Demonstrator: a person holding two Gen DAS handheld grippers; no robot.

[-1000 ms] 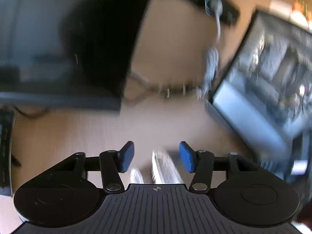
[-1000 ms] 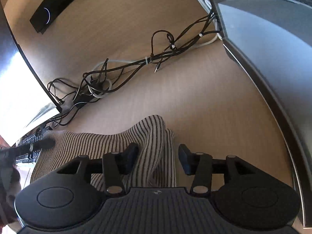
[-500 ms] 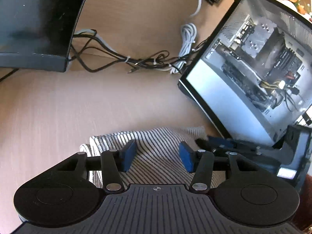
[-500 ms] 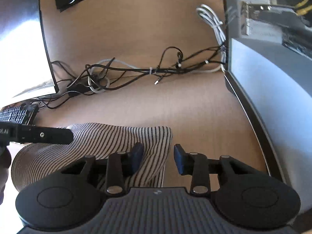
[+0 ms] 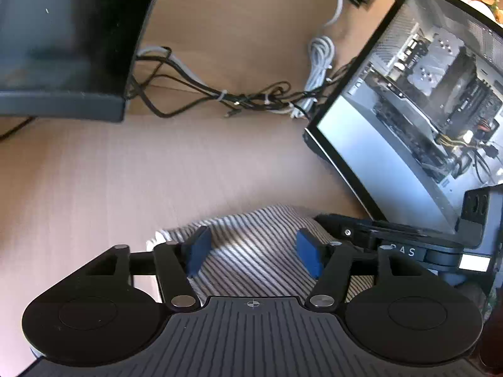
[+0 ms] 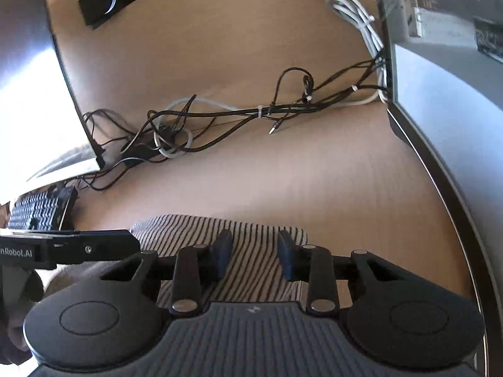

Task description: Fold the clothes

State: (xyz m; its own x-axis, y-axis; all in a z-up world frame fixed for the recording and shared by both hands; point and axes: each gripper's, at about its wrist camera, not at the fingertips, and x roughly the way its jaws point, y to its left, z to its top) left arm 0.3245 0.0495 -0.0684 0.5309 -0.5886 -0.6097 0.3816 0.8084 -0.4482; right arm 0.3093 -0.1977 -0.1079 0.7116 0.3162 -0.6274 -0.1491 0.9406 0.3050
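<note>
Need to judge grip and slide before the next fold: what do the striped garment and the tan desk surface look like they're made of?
The black-and-white striped garment looks like a soft knit, probably cotton jersey: it drapes and bunches in rounded folds, matte. The tan desk surface looks like wood-grain laminate: faint straight grain, smooth with a low sheen. Whether it is solid wood can't be told.

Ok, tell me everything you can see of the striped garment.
The striped garment is soft knit-looking fabric in thin dark and pale stripes, lying bunched and partly folded on the wooden desk, with a rounded folded edge away from the cameras. The left gripper, whose jaws have just been opening, straddles it without pressing. The right gripper, whose jaws have just been closing, has fabric between its pads, not yet pinched.
</note>
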